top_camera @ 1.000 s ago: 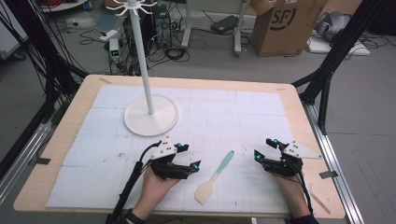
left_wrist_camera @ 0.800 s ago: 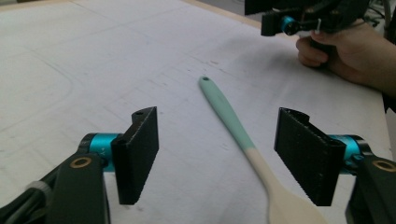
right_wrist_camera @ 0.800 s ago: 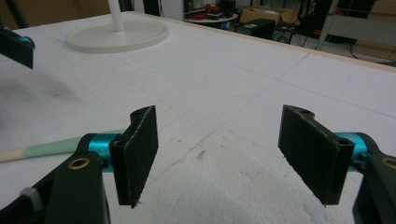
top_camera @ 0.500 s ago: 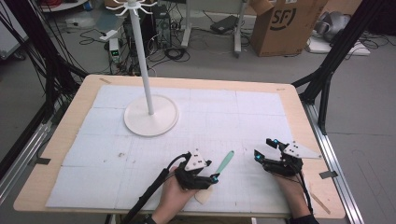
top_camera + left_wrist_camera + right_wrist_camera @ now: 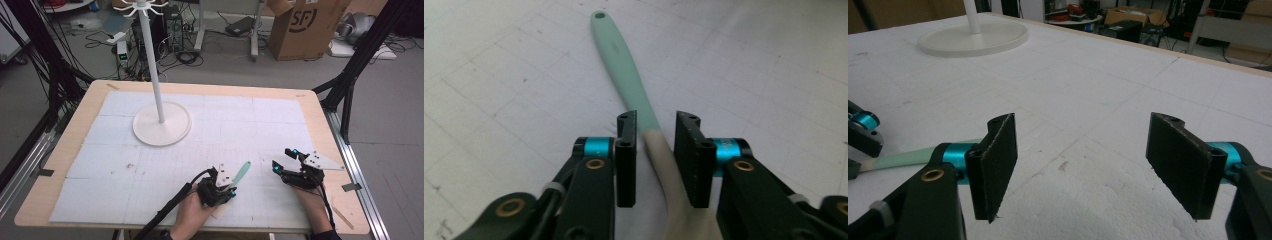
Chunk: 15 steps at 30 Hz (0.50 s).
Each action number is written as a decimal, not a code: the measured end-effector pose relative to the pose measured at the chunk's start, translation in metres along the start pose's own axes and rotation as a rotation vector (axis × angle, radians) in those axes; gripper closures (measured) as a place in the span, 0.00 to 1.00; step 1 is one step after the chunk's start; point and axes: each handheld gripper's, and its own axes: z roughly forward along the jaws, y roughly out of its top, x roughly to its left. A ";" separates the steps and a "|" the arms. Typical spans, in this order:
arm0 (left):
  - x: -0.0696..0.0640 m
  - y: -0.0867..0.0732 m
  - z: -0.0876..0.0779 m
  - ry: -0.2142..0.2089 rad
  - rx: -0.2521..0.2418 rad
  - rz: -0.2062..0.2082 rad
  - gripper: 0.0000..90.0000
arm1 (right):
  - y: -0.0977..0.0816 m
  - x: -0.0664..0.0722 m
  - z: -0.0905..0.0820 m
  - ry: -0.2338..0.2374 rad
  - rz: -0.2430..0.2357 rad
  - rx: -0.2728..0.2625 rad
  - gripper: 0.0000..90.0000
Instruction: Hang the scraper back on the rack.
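Two claws worked near the person's edge of the worktop [image 5: 75,150], and only the left claw [image 5: 655,160] had anything between its jaws. It straddled the spatula [image 5: 624,65] at the seam where the beige blade end met the mint-green handle. Its jaws had just been closing around that neck: in the left gripper view one jaw looked to be against the handle's side, while a narrow slit of worktop showed between the neck and the other, so the grip did not yet look firm. The spatula lay flat, its long axis running from under the claw away and to the right, the beige blade nearest the person and the handle's hole at the far tip. In the high view the left claw [image 5: 220,186] sat over the blade end with the green handle [image 5: 242,173] poking out beyond it. The right claw [image 5: 290,167] rested well apart to the right, its jaws wide and empty. Farther off stood the white stand [image 5: 161,125].
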 end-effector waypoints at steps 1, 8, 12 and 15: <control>-0.001 0.000 0.000 0.006 -0.002 0.007 0.85 | 0.000 0.000 0.000 0.001 0.005 0.002 0.32; -0.002 0.001 -0.001 0.032 0.005 0.045 0.88 | 0.000 0.000 0.000 0.000 0.000 -0.001 0.32; 0.002 0.001 -0.002 0.021 0.016 0.032 0.90 | 0.000 0.000 0.000 -0.001 0.003 0.000 0.32; 0.003 0.000 -0.002 0.017 0.006 0.049 0.89 | 0.000 0.000 0.000 -0.001 0.003 0.000 0.31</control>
